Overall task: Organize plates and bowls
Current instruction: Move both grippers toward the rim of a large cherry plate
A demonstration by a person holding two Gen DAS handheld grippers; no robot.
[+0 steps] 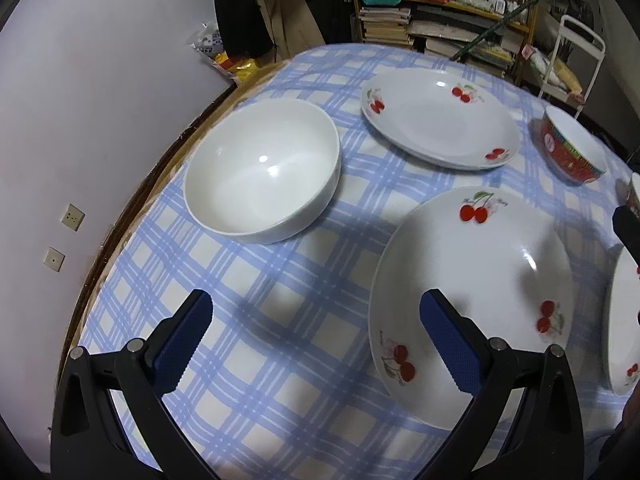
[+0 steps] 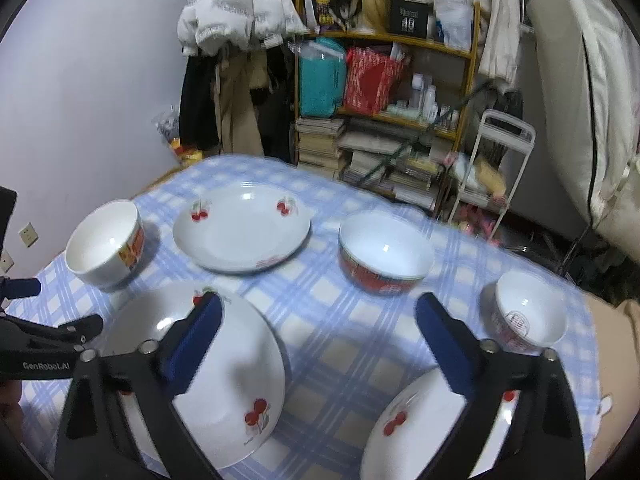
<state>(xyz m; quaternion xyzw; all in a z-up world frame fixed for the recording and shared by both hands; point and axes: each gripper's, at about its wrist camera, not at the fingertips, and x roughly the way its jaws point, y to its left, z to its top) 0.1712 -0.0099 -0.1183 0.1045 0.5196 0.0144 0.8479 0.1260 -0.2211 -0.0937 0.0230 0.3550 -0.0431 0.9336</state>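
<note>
On the blue checked surface point(image 1: 280, 288), both the left claw point(image 1: 316, 344) and right claw point(image 2: 318, 344) gape wide, holding nothing. The white cherry-print plates point(image 1: 472, 296) look hard, slippery and breakable, so pinching a rim seems best.

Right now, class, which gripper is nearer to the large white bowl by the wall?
Left. The left gripper hovers open just short of the large white bowl. The right gripper hangs open farther off, over the cherry plates.
</note>
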